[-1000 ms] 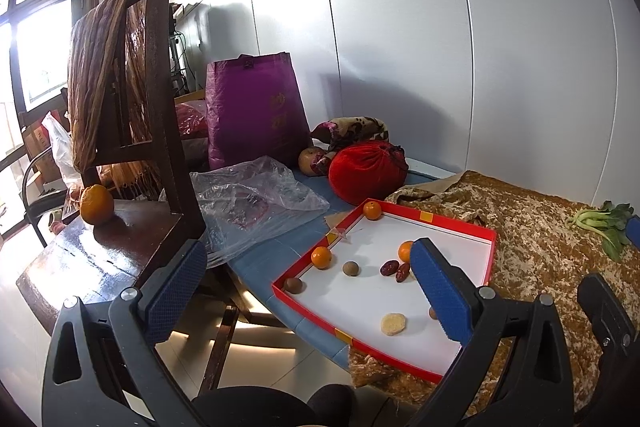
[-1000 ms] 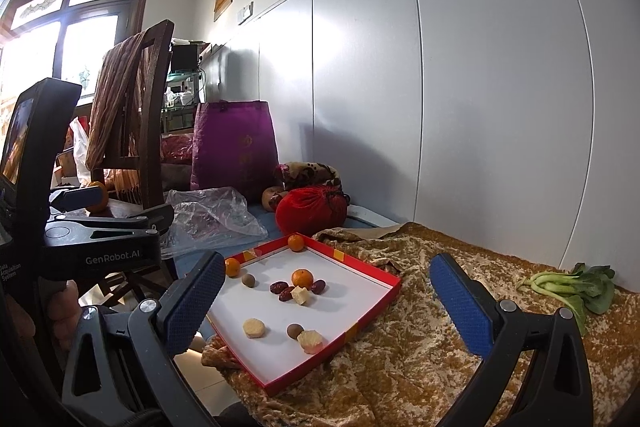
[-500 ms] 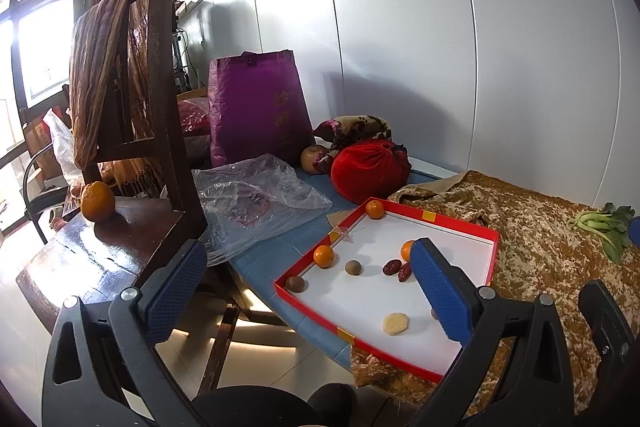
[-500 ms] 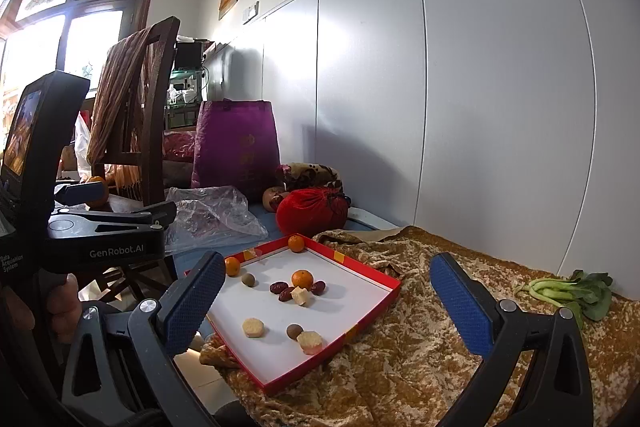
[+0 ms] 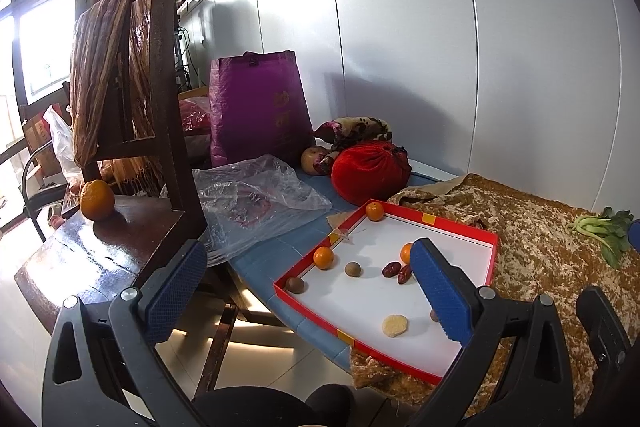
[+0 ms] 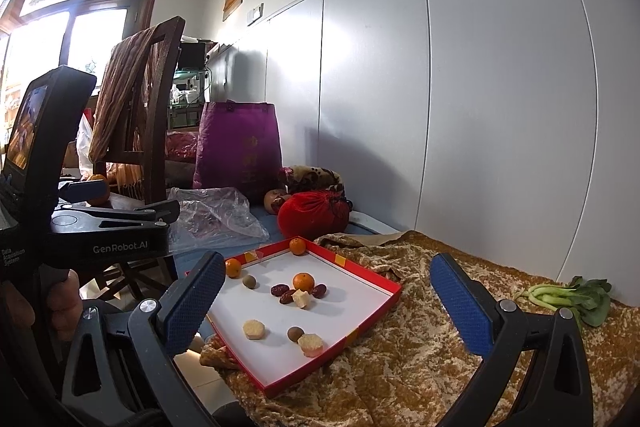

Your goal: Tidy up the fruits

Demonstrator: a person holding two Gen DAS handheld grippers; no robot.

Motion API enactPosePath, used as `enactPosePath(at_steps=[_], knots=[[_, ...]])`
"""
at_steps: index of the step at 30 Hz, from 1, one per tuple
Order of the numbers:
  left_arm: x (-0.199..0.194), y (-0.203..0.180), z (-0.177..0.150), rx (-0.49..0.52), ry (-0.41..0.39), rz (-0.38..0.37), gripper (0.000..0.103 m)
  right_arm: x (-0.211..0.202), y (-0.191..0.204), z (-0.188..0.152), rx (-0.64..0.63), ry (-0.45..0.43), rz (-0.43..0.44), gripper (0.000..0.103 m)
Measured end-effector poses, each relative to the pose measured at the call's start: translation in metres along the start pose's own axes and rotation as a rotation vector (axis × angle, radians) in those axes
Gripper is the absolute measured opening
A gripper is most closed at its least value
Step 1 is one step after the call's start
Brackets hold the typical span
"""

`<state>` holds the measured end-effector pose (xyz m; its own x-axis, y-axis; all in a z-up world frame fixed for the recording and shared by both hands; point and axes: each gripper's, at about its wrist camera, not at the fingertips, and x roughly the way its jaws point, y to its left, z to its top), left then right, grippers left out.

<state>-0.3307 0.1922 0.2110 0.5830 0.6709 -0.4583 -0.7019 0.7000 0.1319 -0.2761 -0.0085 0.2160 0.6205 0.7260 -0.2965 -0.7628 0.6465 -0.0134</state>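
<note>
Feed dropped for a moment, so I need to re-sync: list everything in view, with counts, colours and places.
tray: 1, red rim, white floor, on the cloth
oranges: 3 in the tray, 1 on the chair
dates: 3, dark red, tray centre
brown balls: 2 here, round; a third shows in the left view
pale pieces: 3, in the tray
greens: 1 bunch, far right
red pouch: 1, behind the tray
purple bag: 1, by the wall
plastic bag: 1, clear
chair: 1, dark wood, scarf draped
left gripper: open
right gripper: open
</note>
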Motion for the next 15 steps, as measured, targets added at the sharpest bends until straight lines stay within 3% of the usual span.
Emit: enactPosePath(at_steps=[11, 15], knots=[[-0.001, -0.001, 0.002, -0.023, 0.004, 0.002, 0.102, 0.002, 0.001, 0.0, -0.004, 0.003, 0.005, 0.103], [0.002, -0.019, 0.01, 0.025, -0.017, 0.023, 0.102, 0.006, -0.003, 0.002, -0.008, 0.019, 0.001, 0.103]])
